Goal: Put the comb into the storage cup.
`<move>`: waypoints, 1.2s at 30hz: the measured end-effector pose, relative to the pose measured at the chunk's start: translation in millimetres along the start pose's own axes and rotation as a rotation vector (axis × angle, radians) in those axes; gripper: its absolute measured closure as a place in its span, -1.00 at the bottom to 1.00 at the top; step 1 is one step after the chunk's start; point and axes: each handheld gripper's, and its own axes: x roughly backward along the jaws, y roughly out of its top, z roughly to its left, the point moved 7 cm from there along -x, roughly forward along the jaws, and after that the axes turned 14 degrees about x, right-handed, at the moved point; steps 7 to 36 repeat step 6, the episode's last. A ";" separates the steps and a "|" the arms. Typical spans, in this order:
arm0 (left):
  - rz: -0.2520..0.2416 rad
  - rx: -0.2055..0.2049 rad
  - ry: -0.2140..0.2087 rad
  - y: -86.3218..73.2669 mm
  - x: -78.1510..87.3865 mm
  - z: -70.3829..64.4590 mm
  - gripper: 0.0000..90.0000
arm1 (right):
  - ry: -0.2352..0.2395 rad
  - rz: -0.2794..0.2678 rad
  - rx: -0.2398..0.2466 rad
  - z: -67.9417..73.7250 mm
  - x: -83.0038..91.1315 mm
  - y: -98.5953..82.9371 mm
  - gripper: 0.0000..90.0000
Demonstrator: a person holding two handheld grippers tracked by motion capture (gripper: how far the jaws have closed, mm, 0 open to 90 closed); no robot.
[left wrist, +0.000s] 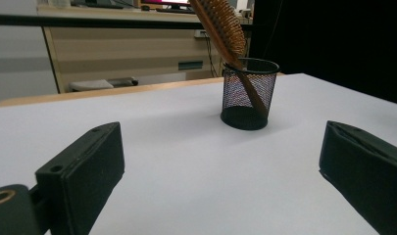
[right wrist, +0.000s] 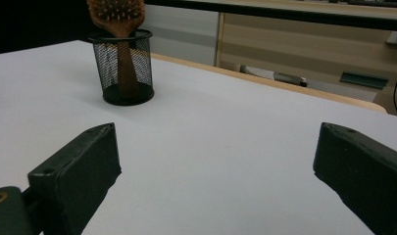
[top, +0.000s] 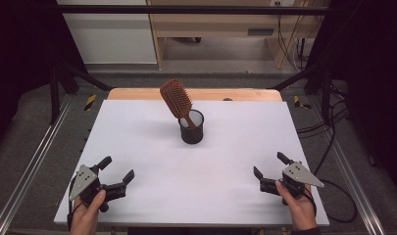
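A brown wooden hairbrush (top: 176, 98) (left wrist: 220, 27) (right wrist: 116, 12) stands handle-down in a black mesh cup (top: 191, 127) (left wrist: 247, 93) (right wrist: 123, 66) near the middle of the white table top (top: 147, 147), its head leaning to the left. My left gripper (top: 117, 169) (left wrist: 220, 169) rests near the front left corner, open and holding nothing. Over at the front right my right gripper (top: 270, 164) (right wrist: 215, 166) is open too, with nothing between its jaws. Both are well short of the cup.
A wooden strip (top: 137, 94) runs along the table's far edge. Beyond it stand a light wooden desk (top: 210, 24) and a white cabinet (top: 108, 34). Metal rails (top: 34, 156) flank the table, and cables (top: 328, 147) trail at the right.
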 end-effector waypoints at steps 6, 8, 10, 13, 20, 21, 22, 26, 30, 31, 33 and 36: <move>0.006 0.011 0.038 0.9 0.8 8.1 -0.94 | 0.009 0.009 -0.006 1.5 -4.2 -1.2 -0.93; 0.006 0.011 0.038 0.9 0.8 8.1 -0.94 | 0.009 0.009 -0.006 1.5 -4.2 -1.2 -0.93; 0.006 0.011 0.038 0.9 0.8 8.1 -0.94 | 0.009 0.009 -0.006 1.5 -4.2 -1.2 -0.93; 0.006 0.011 0.038 0.9 0.8 8.1 -0.94 | 0.009 0.009 -0.006 1.5 -4.2 -1.2 -0.93; 0.006 0.011 0.038 0.9 0.8 8.1 -0.94 | 0.009 0.009 -0.006 1.5 -4.2 -1.2 -0.93; 0.006 0.011 0.038 0.9 0.8 8.1 -0.94 | 0.009 0.009 -0.006 1.5 -4.2 -1.2 -0.93; 0.006 0.011 0.038 0.9 0.8 8.1 -0.94 | 0.009 0.009 -0.006 1.5 -4.2 -1.2 -0.93; 0.006 0.011 0.038 0.9 0.8 8.1 -0.94 | 0.009 0.009 -0.006 1.5 -4.2 -1.2 -0.93; 0.006 0.011 0.038 0.9 0.8 8.1 -0.94 | 0.009 0.009 -0.006 1.5 -4.2 -1.2 -0.93; 0.006 0.011 0.038 0.9 0.8 8.1 -0.94 | 0.009 0.009 -0.006 1.5 -4.2 -1.2 -0.93; 0.006 0.011 0.038 0.9 0.8 8.1 -0.94 | 0.009 0.009 -0.006 1.5 -4.2 -1.2 -0.93; 0.006 0.011 0.038 0.9 0.8 8.1 -0.94 | 0.009 0.009 -0.006 1.5 -4.2 -1.2 -0.93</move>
